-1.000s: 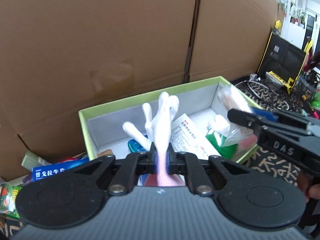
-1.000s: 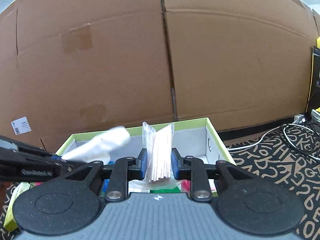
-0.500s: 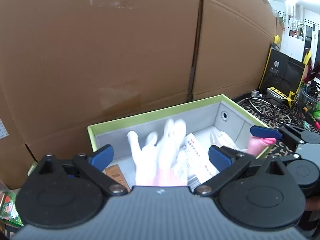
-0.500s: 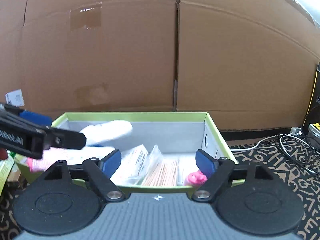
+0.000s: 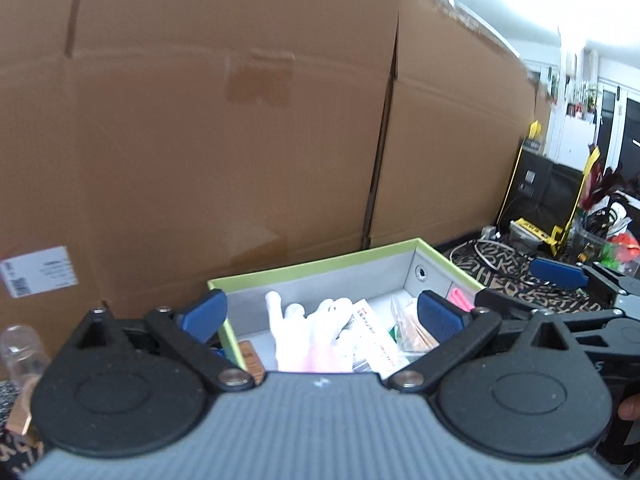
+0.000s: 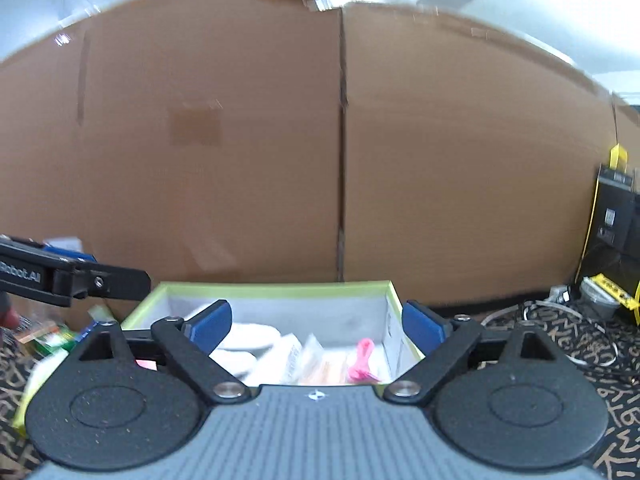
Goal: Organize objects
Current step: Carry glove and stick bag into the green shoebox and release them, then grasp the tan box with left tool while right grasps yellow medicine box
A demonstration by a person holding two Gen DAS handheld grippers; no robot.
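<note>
- Left gripper (image 5: 320,316): jaws spread wide with nothing pinched, blue pads far apart, having just been opening; poised near the front edge of the green-rimmed box (image 5: 304,270).
- Right gripper (image 6: 316,326): jaws likewise spread, just been opening further, nothing between the pads; aimed at the same box (image 6: 276,289) from its other end.
- White glove (image 5: 310,332) with a pink cuff: lying inside the box, fingers pointing toward the far wall, free of both grippers.
- Printed leaflet (image 5: 370,334): lying flat in the box, just beside the glove and partly under it.
- Clear bag of wooden sticks (image 5: 412,334): resting in the box beside the leaflet, toward the wall with the round hole; blurred in the right wrist view.
- Pink item (image 6: 362,360): in the box near that same end wall; too blurred to tell what kind.
- Right gripper also visible in the left wrist view at the right edge (image 5: 520,292), one blue pad over the box rim, the other outside it.
- Cardboard wall (image 6: 340,152): standing right behind the box.
- Clear bottle (image 5: 22,350) and small packets (image 6: 48,338): outside the box on the patterned surface (image 6: 560,344).
- Cables (image 6: 532,312): lying on that surface, apart from the box.
</note>
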